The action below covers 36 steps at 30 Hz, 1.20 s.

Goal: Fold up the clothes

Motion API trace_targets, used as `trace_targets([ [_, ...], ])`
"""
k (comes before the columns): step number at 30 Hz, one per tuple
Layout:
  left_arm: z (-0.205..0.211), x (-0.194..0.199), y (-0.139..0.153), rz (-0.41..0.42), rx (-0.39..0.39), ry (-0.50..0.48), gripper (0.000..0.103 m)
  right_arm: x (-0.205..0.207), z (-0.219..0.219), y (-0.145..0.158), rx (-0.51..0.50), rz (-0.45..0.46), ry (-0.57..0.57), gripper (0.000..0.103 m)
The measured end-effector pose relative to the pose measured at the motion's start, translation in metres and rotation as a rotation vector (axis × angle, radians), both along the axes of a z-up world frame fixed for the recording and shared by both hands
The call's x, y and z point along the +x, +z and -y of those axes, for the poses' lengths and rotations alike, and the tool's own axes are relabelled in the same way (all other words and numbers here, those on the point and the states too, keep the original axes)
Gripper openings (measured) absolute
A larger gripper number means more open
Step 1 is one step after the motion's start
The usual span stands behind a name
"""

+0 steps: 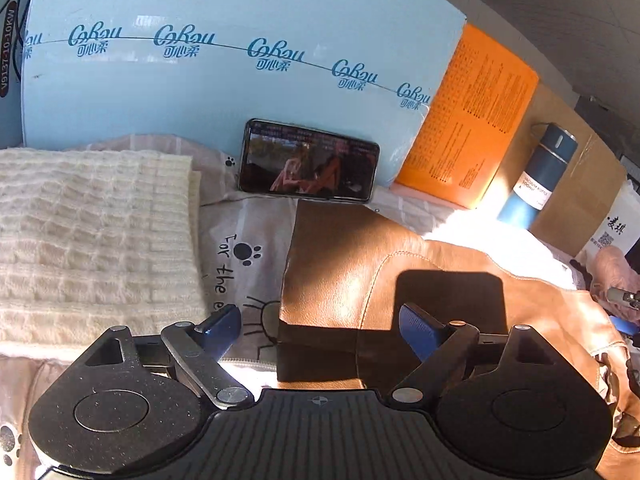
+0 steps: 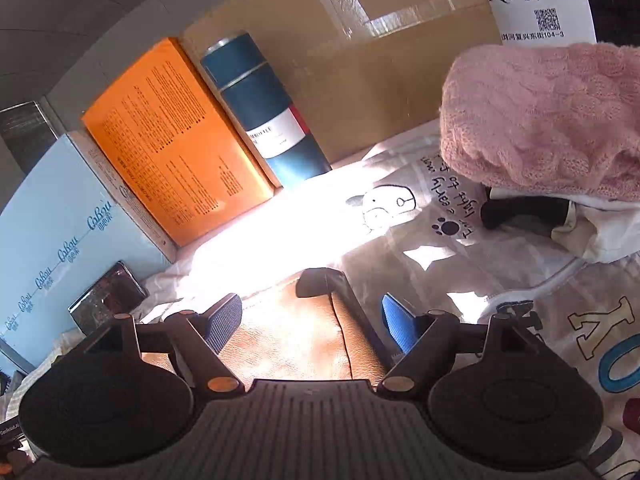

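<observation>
Each camera sits just behind its own fingers, low and close over the bed. The left wrist view faces the far light-blue box (image 1: 240, 40). The right wrist view faces far right. Both catch the orange box (image 1: 472, 128) (image 2: 172, 140) and blue bottle (image 1: 536, 176) (image 2: 264, 108).

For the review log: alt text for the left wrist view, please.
Open left tongs hover over a brown leather garment on a printed sheet; a folded cream knit lies left, a phone leans on a blue box behind.

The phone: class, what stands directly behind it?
The phone leans against a light blue printed box. An orange box stands beside that one. Whatever lies behind the blue box is hidden.
</observation>
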<state>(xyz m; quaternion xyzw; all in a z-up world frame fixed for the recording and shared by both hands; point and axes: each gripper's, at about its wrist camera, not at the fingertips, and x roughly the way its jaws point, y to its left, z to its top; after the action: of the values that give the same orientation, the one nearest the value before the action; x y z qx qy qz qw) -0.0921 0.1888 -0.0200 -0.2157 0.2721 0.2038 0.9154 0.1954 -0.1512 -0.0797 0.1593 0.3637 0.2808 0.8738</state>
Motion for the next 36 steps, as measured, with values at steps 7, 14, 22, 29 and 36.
trace_targets([
  [7, -0.002, 0.038, -0.004, 0.01, 0.074, -0.054, 0.015, 0.006, -0.008, -0.03, -0.03, 0.001, 0.022, 0.024],
  [14, 0.02, 0.055, 0.018, 0.117, 0.262, -0.059, 0.014, -0.013, 0.008, -0.012, 0.024, 0.19, -0.059, 0.008],
  [22, -0.005, 0.072, 0.004, 0.009, 0.219, 0.086, 0.094, -0.001, 0.026, -0.021, 0.0, 0.113, -0.208, 0.065],
  [29, -0.001, 0.08, -0.011, -0.086, 0.241, 0.024, 0.094, -0.002, 0.013, -0.027, -0.076, 0.143, -0.182, 0.073],
  [36, 0.013, 0.003, 0.014, 0.033, 0.162, 0.021, 0.094, -0.007, 0.019, -0.024, -0.029, 0.169, -0.17, 0.076],
])
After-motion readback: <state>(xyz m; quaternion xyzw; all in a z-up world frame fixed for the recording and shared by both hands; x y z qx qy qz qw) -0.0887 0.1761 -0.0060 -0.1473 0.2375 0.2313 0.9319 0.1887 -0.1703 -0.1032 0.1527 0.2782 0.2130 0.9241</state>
